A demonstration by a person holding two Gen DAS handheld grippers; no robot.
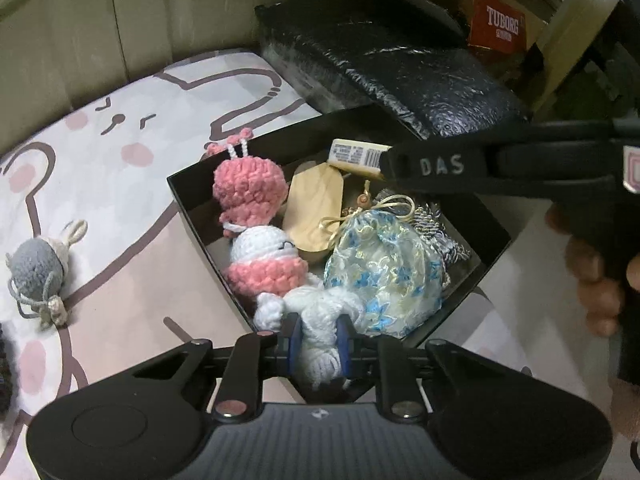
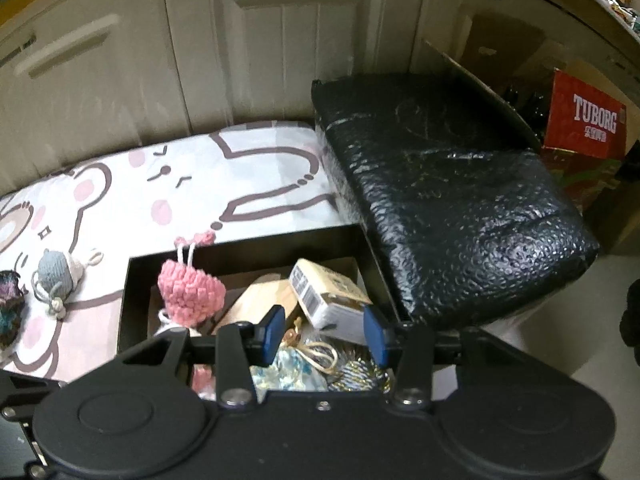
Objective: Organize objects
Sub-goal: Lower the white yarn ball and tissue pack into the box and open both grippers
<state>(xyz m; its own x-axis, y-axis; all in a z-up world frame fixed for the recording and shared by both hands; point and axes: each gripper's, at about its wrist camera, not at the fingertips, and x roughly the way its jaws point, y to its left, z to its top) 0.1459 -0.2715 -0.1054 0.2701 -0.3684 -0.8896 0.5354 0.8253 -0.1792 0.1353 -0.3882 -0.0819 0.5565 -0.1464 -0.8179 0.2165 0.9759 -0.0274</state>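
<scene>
An open black box (image 1: pixel 192 192) sits on a cartoon-print cloth. My left gripper (image 1: pixel 320 340) is shut on the white legs of a pink-and-white crochet doll (image 1: pixel 256 216), which lies inside the box along its left side. Beside it lie a blue-and-gold organza pouch (image 1: pixel 384 276), a tan wooden tag (image 1: pixel 316 208) and a small barcoded box (image 1: pixel 356 154). My right gripper (image 2: pixel 324 330) is open and empty above the box's near right part (image 2: pixel 132 300), over the small barcoded box (image 2: pixel 328 292). The doll's pink head (image 2: pixel 190 292) shows at the left.
A grey crochet mouse (image 1: pixel 38 272) lies on the cloth left of the box; it also shows in the right wrist view (image 2: pixel 56 276), next to a dark multicoloured knit item (image 2: pixel 8 300). A black wrapped package (image 2: pixel 452 196) borders the box's right. A red Tuborg carton (image 2: pixel 588 124) stands behind.
</scene>
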